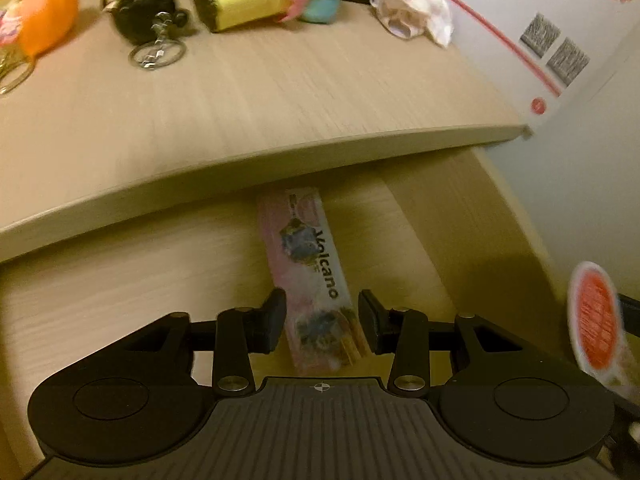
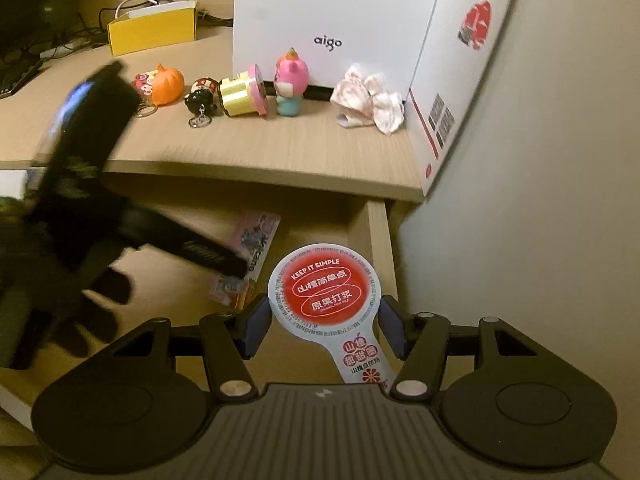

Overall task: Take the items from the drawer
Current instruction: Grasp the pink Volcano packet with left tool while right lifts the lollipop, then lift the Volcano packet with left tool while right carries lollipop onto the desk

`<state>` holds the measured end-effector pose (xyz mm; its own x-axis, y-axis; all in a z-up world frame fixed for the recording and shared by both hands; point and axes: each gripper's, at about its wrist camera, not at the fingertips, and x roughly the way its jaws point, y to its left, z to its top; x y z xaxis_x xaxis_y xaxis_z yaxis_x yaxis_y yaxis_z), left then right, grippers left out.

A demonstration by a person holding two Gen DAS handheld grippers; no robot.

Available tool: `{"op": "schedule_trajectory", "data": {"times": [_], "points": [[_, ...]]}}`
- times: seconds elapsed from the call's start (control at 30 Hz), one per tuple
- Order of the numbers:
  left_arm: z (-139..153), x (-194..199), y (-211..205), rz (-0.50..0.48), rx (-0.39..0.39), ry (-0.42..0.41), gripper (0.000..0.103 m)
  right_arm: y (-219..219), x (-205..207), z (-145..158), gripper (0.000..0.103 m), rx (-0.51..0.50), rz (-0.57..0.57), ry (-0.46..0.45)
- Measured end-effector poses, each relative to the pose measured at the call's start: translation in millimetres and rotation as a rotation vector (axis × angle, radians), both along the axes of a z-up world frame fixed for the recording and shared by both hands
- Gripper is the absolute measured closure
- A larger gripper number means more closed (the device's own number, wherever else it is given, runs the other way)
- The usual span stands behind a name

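The drawer (image 2: 378, 240) stands pulled out under the wooden desk top (image 1: 280, 92). A pink packet printed "Volcano" (image 1: 316, 272) sits between the fingers of my left gripper (image 1: 323, 320), which is shut on its lower end above the drawer floor (image 1: 120, 280). In the right wrist view that left gripper (image 2: 236, 266) is a dark blur reaching down to the same packet (image 2: 256, 240), held by a dark-gloved hand (image 2: 80, 304). My right gripper (image 2: 325, 330) is shut on a round red-and-white snack pouch (image 2: 324, 292), also seen at the right edge as the pouch (image 1: 596, 328).
On the desk top stand an orange pumpkin toy (image 2: 168, 86), a black keychain toy (image 2: 202, 100), a yellow roll (image 2: 238, 96), a pink figure (image 2: 292, 80) and a crumpled white cloth (image 2: 368, 98). Behind them are a white aigo box (image 2: 328, 20) and a yellow box (image 2: 152, 28). A wall (image 2: 540, 220) closes the right.
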<state>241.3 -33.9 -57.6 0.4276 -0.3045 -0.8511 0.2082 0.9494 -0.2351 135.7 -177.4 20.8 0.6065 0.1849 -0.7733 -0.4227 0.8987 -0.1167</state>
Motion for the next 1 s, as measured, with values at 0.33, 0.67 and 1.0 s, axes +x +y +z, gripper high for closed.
{"op": "schedule_trajectory", "data": {"times": [0.33,0.67,1.0], "points": [[-24.3,13.0,-13.1,0.049,0.108,-0.027,0.057,-4.4,-5.4,-2.1,0.044,-0.015,-0.006,0.009],[-22.2,-21.6,2.7,-0.193,0.113,0.053,0.064,4.9,4.5,-3.2,0.044,-0.026,0.038,0.005],[1.5,-65.0,49.6,-0.185,0.06,0.099,0.077,37.4,19.3,-7.9,0.044,0.034,0.167,0.056]]}}
